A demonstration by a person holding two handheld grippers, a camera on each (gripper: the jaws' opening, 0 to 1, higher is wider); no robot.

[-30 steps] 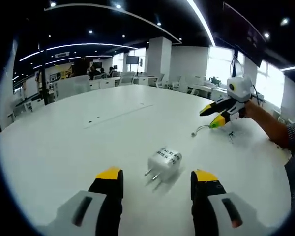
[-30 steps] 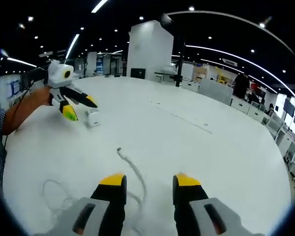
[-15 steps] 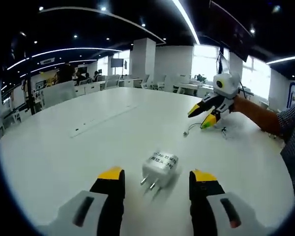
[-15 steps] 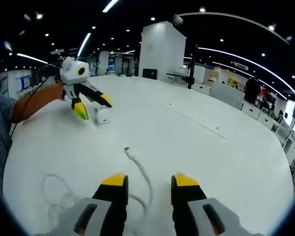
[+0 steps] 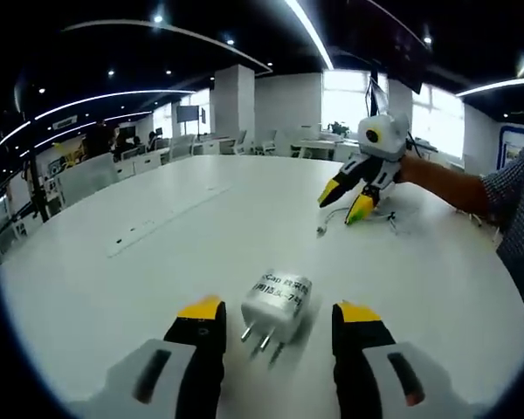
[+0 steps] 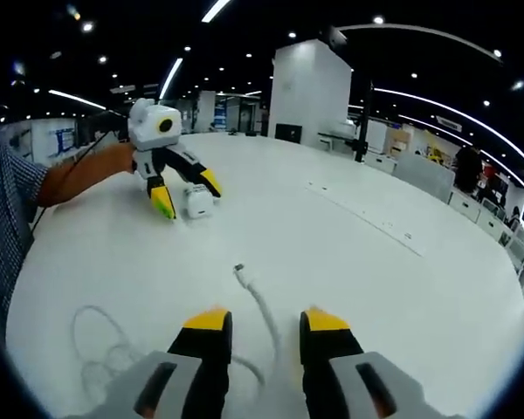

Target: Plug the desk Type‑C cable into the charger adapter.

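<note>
Over the last second both grippers closed in: left gripper (image 5: 275,316), jaws wide, now straddles the charger adapter (image 5: 277,299) lying on the table (image 5: 113,288). Right gripper (image 6: 260,319), jaws wide, brackets the Type‑C cable (image 6: 260,301), plug end just ahead. Nothing grasped yet; pickup looks next.

Each gripper is built with two black fingers capped in yellow at the tips, mounted on light grey bodies with a dark oblong slot in each. This is seen on the left gripper (image 5: 275,316) and the right gripper (image 6: 259,320). A white housing is carried on top of each, and a thin dark cable trails from it. A blue-and-white checked sleeve (image 6: 9,227) is worn.
</note>
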